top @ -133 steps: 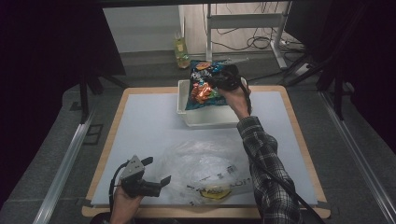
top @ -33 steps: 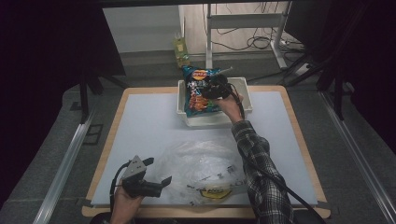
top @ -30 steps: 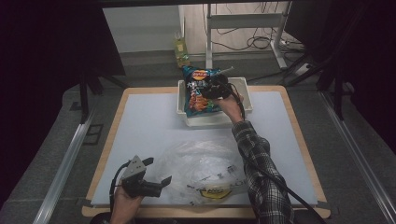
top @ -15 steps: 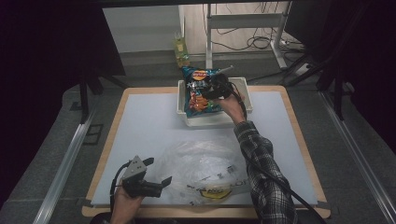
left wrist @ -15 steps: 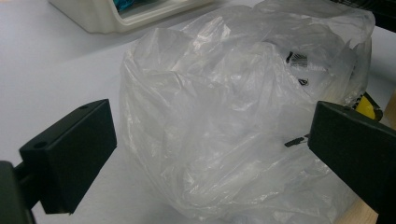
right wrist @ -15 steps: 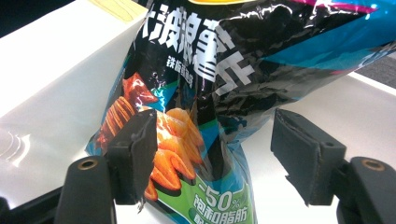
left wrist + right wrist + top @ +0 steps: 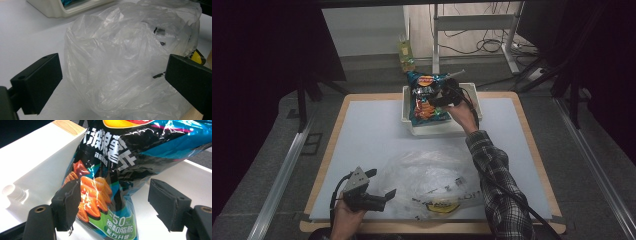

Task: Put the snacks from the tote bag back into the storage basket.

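A blue and black chip bag (image 7: 426, 97) (image 7: 112, 182) stands tilted in the white bin (image 7: 432, 131) at the far middle of the table. My right gripper (image 7: 443, 97) (image 7: 117, 202) reaches over the bin, and its jaws have just been opening. They are open, with the lower part of the bag between them and the right pad well off the foil. My left gripper (image 7: 383, 182) (image 7: 112, 80) rests open at the front left. It points at a crumpled clear plastic bag (image 7: 432, 175) (image 7: 120, 50) without touching it.
The bin's wall (image 7: 32, 182) lies to the left of the chip bag. A yellow item (image 7: 439, 207) lies inside the plastic bag near the front edge. A yellow-green bottle (image 7: 406, 50) and metal frame legs (image 7: 434, 35) stand beyond the table. A white mat (image 7: 372, 125) covers the tabletop.
The right hand has carried the chip bag a little left and down into the bin, and its jaws have spread apart. The left gripper and the plastic bag have stayed put.
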`<act>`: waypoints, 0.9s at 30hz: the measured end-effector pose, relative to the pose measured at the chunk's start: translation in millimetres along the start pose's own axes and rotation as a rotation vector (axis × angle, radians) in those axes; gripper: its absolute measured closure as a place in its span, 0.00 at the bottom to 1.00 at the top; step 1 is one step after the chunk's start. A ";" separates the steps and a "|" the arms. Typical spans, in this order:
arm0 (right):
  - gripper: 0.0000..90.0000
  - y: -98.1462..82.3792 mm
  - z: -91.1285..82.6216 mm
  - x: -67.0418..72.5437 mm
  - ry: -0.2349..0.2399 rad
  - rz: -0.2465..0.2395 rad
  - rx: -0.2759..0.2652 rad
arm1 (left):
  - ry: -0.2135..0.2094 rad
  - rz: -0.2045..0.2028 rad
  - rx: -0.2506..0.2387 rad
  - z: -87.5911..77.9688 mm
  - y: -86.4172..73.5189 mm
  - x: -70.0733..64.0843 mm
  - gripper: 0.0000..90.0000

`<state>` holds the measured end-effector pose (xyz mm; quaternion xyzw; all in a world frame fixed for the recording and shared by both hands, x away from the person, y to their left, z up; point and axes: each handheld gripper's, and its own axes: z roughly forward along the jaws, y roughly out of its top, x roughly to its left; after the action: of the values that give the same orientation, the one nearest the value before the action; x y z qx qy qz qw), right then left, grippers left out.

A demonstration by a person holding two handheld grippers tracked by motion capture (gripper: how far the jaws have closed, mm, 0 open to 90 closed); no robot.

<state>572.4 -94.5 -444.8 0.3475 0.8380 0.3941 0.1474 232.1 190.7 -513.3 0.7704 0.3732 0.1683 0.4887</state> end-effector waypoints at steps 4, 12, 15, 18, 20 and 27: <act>0.27 -0.1 -2.8 1.5 0.003 -0.010 -0.004 | 0.002 0.000 -0.001 -0.1 0.0 -0.1 0.01; 0.23 -3.0 -9.7 1.9 0.002 -0.002 0.000 | 0.005 0.003 -0.002 -0.2 0.0 -0.1 0.01; 0.22 -4.1 -12.5 1.3 0.002 -0.010 -0.001 | 0.007 0.004 -0.003 -0.2 -0.1 -0.1 0.01; 0.20 -5.8 -15.6 1.4 0.007 -0.006 0.003 | 0.012 0.008 -0.002 -0.1 -0.1 -0.2 0.01; 0.20 -7.7 -17.5 1.6 0.006 -0.007 0.004 | 0.014 0.009 -0.004 -0.1 -0.2 -0.1 0.01; 0.19 -15.0 -25.2 1.2 0.015 -0.007 0.006 | 0.016 0.011 -0.007 -0.1 -0.3 -0.1 0.01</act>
<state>551.4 -114.4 -439.9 0.3422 0.8415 0.3935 0.1413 231.8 190.8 -513.4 0.7694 0.3724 0.1785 0.4873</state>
